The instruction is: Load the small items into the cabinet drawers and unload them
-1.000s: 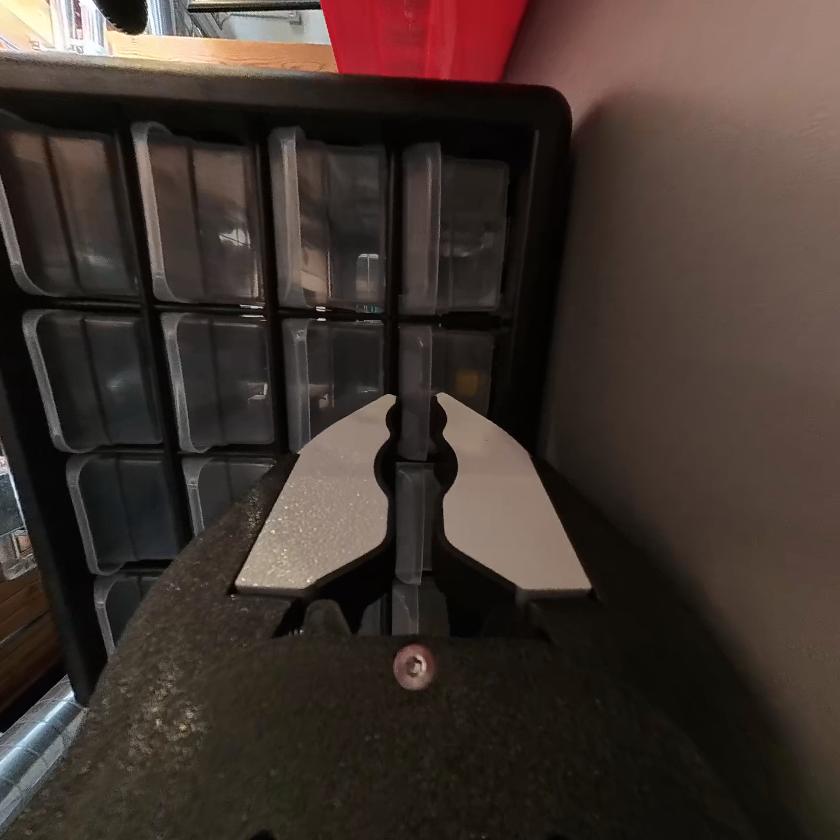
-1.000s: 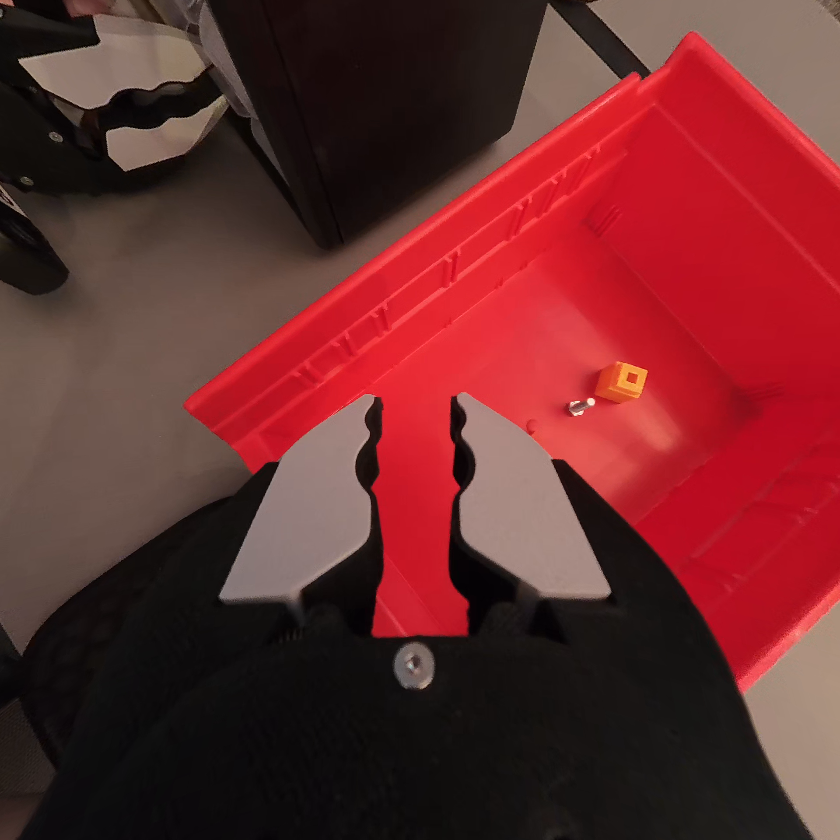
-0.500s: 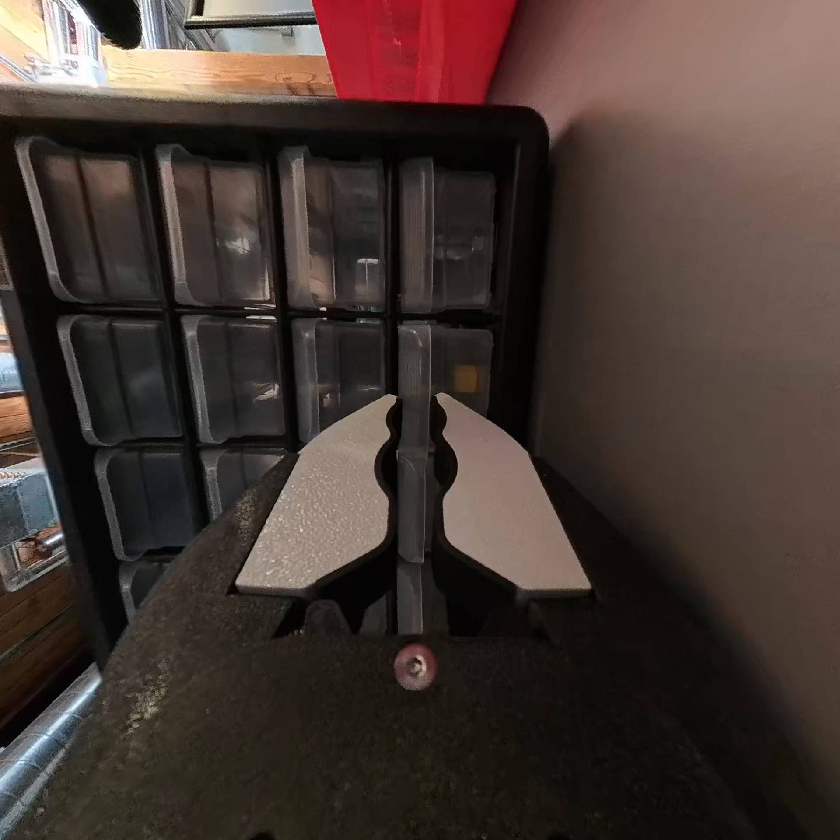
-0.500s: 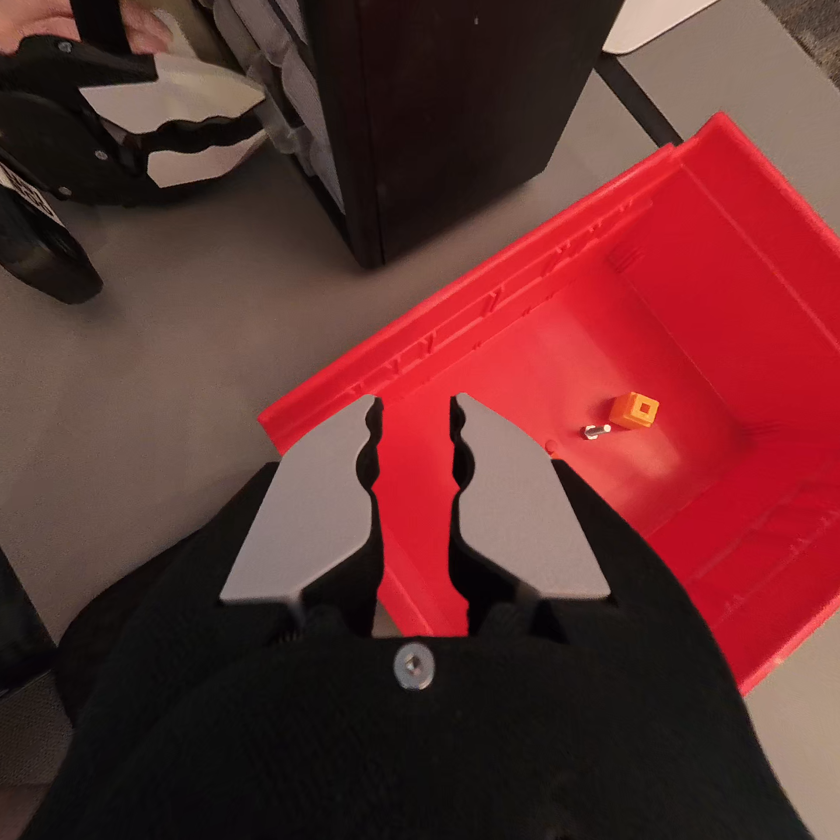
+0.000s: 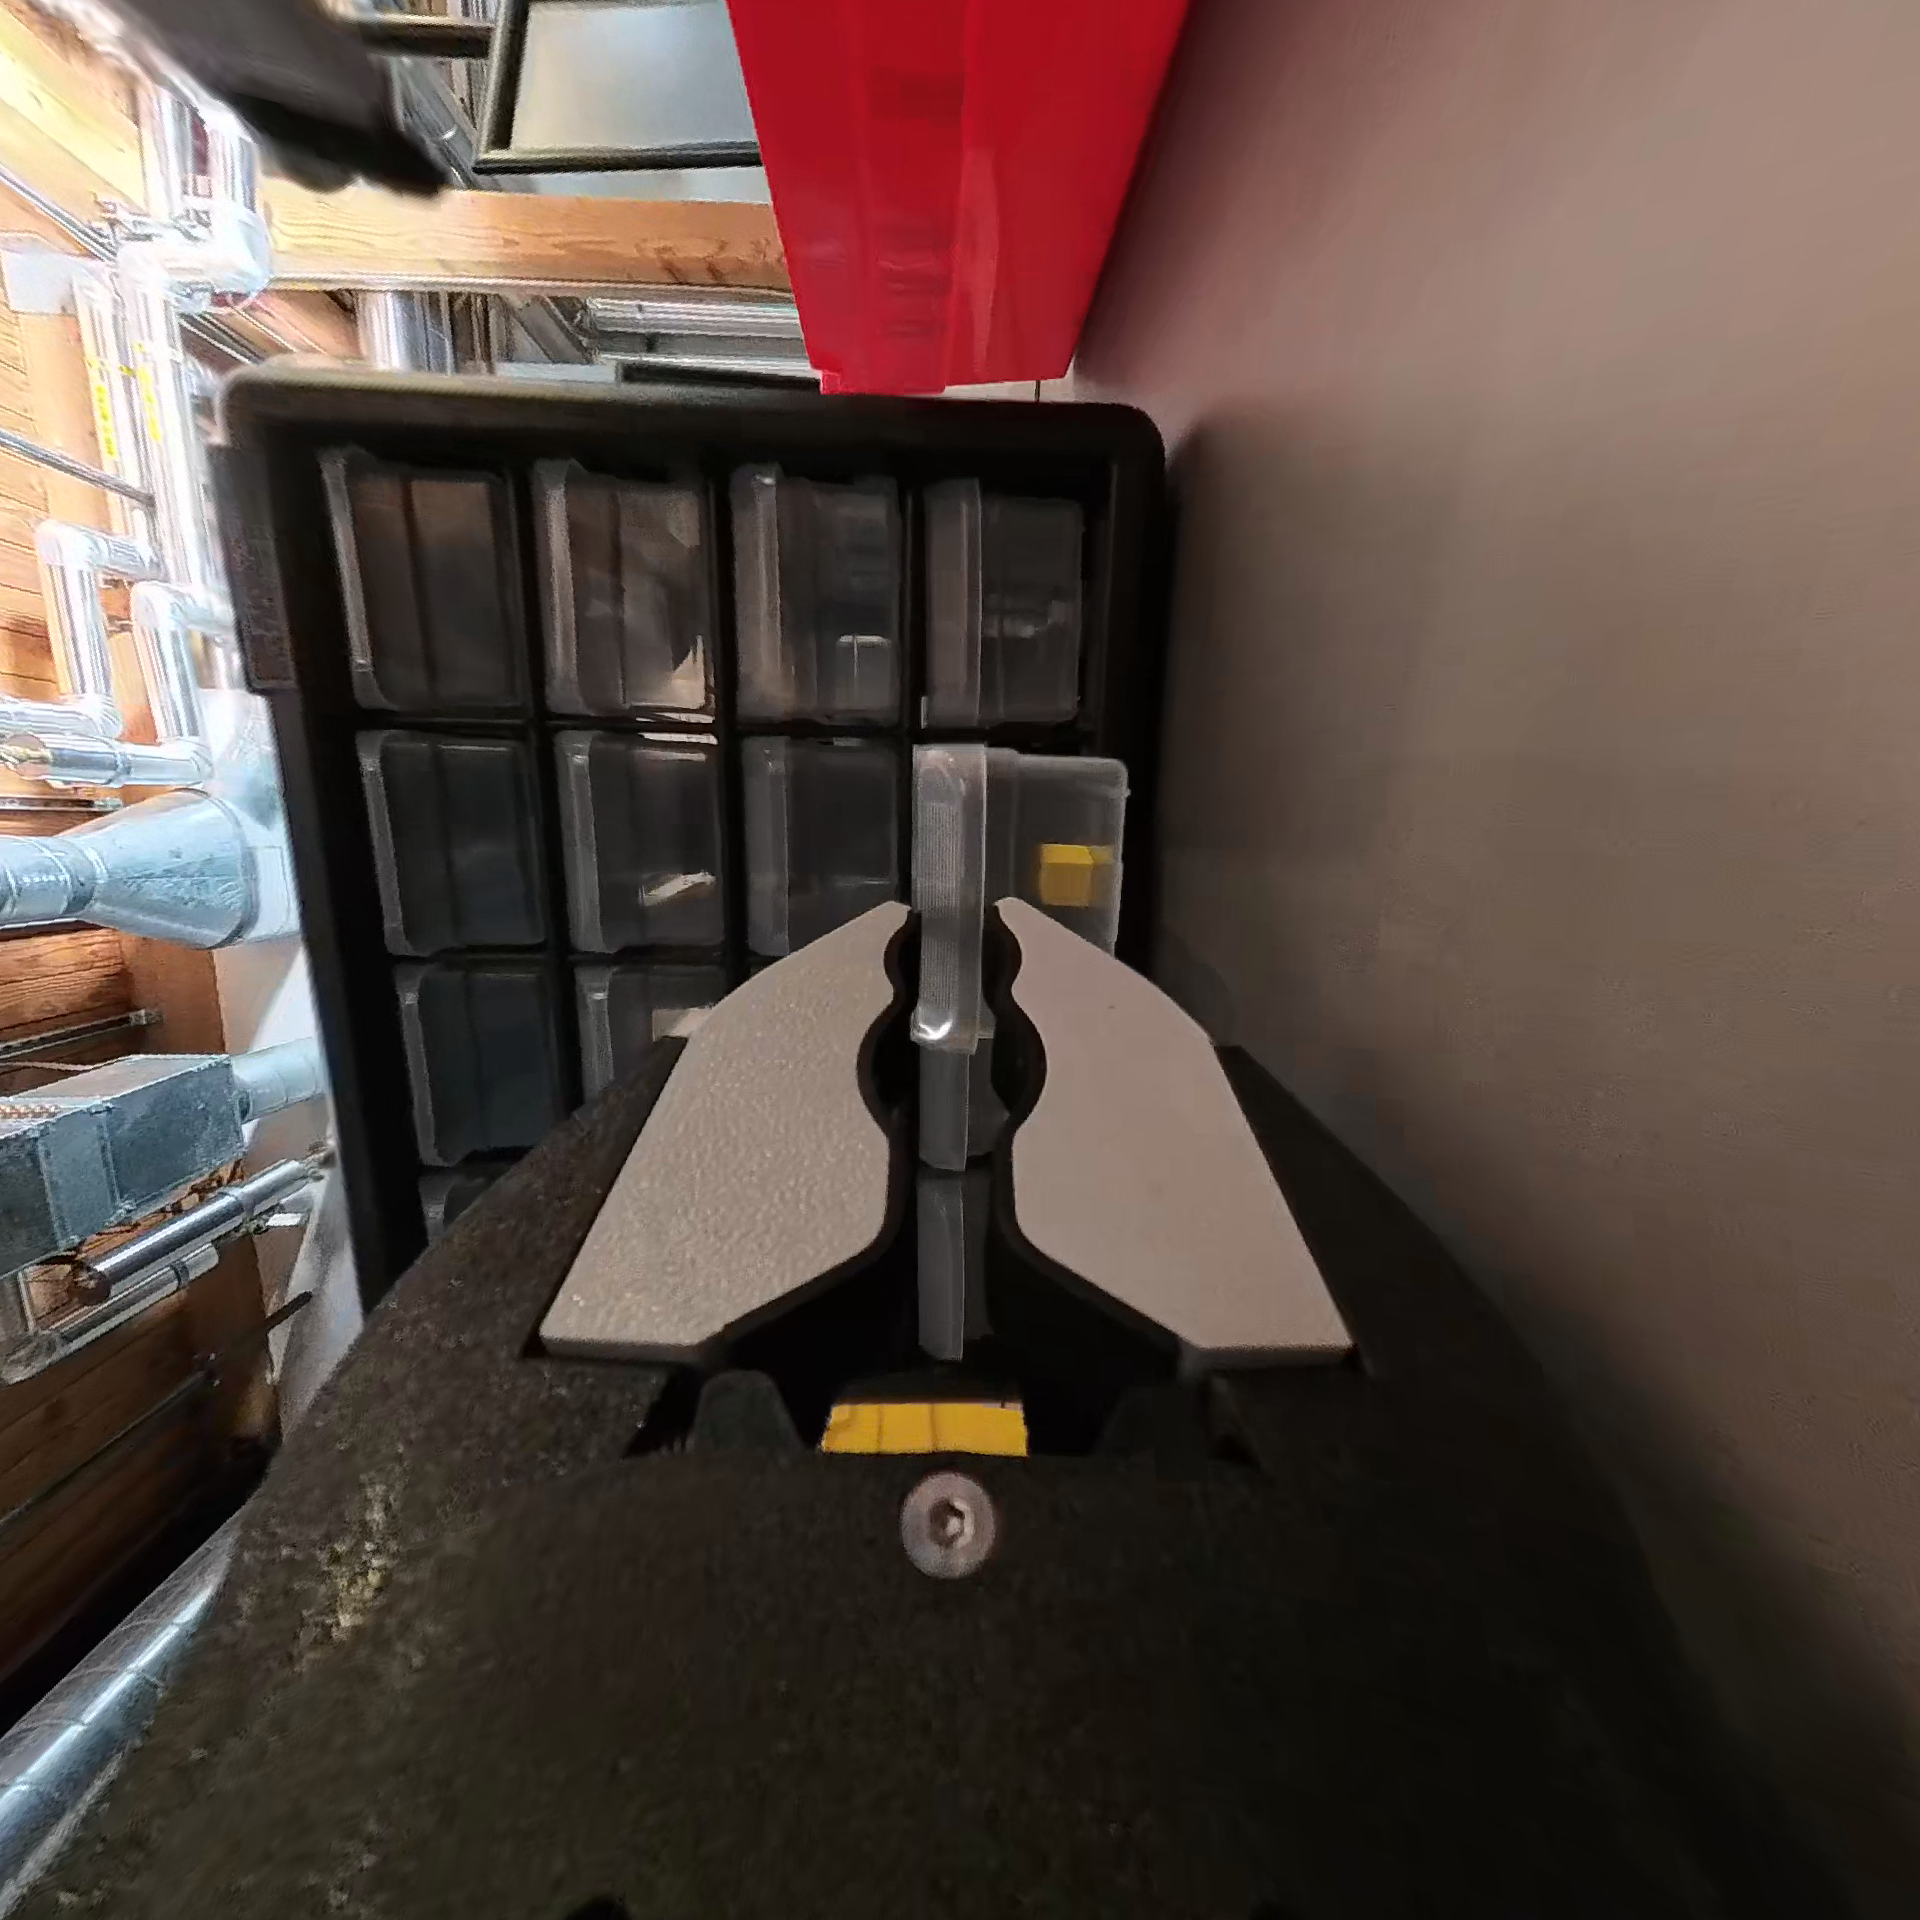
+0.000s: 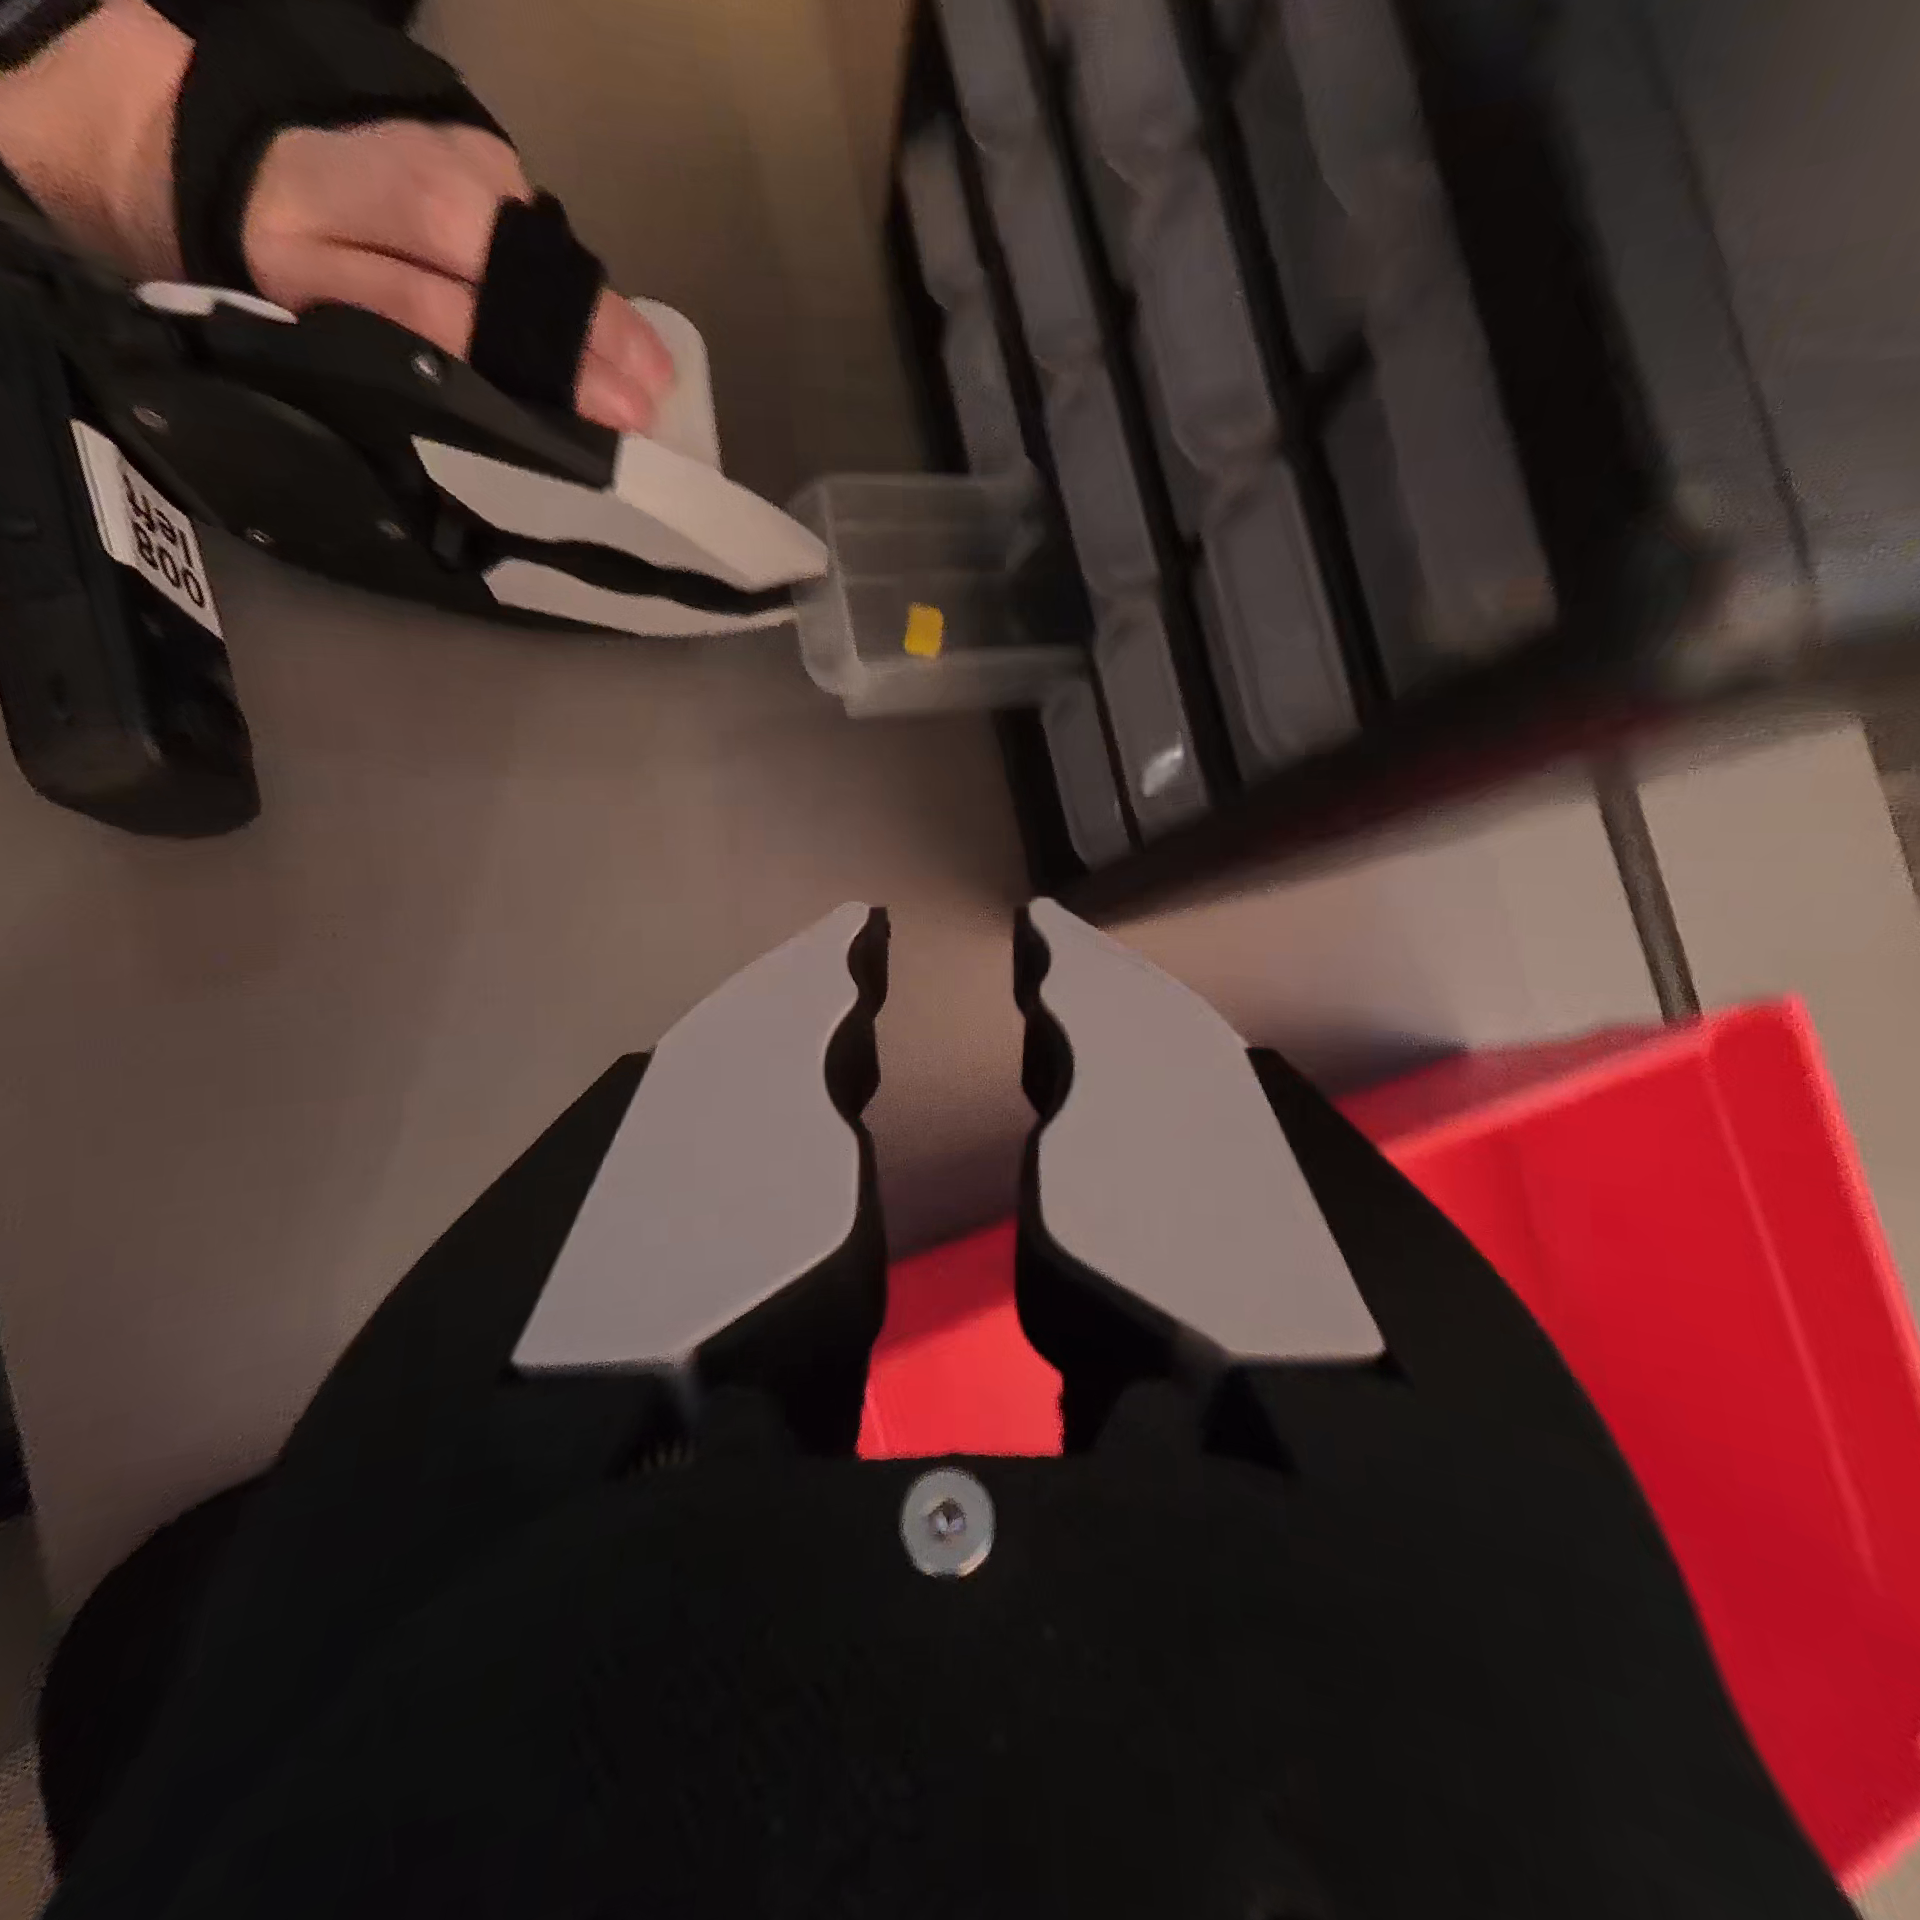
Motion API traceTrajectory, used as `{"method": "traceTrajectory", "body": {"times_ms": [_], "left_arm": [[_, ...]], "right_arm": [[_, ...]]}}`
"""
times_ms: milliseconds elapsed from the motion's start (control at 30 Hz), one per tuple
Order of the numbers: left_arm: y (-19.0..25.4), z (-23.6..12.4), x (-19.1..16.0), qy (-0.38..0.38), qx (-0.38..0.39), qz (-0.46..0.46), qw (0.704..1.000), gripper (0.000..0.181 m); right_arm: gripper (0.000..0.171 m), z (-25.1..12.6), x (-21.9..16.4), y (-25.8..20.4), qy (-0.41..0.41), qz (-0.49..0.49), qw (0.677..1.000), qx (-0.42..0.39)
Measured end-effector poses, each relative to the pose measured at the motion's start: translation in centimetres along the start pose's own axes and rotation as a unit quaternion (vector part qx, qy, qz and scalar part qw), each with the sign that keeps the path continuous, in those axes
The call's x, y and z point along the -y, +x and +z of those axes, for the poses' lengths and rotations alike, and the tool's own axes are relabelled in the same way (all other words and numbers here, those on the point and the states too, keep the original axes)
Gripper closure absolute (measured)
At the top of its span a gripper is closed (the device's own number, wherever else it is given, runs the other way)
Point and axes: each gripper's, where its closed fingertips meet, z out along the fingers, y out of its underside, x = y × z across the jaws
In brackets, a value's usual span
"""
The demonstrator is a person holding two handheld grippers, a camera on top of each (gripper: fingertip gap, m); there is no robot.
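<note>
Your left claw (image 5: pixel 951 971) is clamped on the handle tab of a clear drawer (image 6: pixel 914 597) drawn partway out of the black cabinet (image 5: pixel 686 436) on the desk (image 6: pixel 416 883), a small yellow block (image 6: pixel 923 631) lying inside. Your right claw (image 6: pixel 948 935) hangs parted and empty beside the red bin (image 6: pixel 1558 1195). The block looks light, rigid and slick; pinch its flat sides squarely.

Light was dim and warm in both views. Right wrist view had strong motion blur on the cabinet (image 6: pixel 1299 416) & red bin (image 6: pixel 1558 1299). Left wrist view was sharper in the middle, w/ edges stretched, blurred; bright daylight at far left.
</note>
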Motion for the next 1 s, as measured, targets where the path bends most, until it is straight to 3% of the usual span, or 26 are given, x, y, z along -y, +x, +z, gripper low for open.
{"method": "traceTrajectory", "body": {"times_ms": [200, 400, 600, 1000], "left_arm": [[0.1, -1.0, 0.3, 0.002, 0.003, 0.005, 1.0, 0.171], [0.2, -1.2, 0.5, 0.005, 0.005, 0.01, 1.0, 0.171], [0.2, -1.5, 0.5, 0.007, 0.005, 0.008, 1.0, 0.171], [0.4, -1.9, 0.9, 0.014, 0.005, 0.015, 1.0, 0.171]], "right_arm": [[0.148, 5.8, 3.4, -1.6, -0.064, -0.064, 0.996, 0.021], [0.151, 10.5, 4.0, -0.8, -0.152, -0.044, 0.987, 0.038], [0.151, 12.5, 3.7, -2.3, -0.197, -0.049, 0.974, 0.101], [0.146, 13.9, 1.6, -2.7, -0.263, -0.058, 0.956, 0.119]]}}
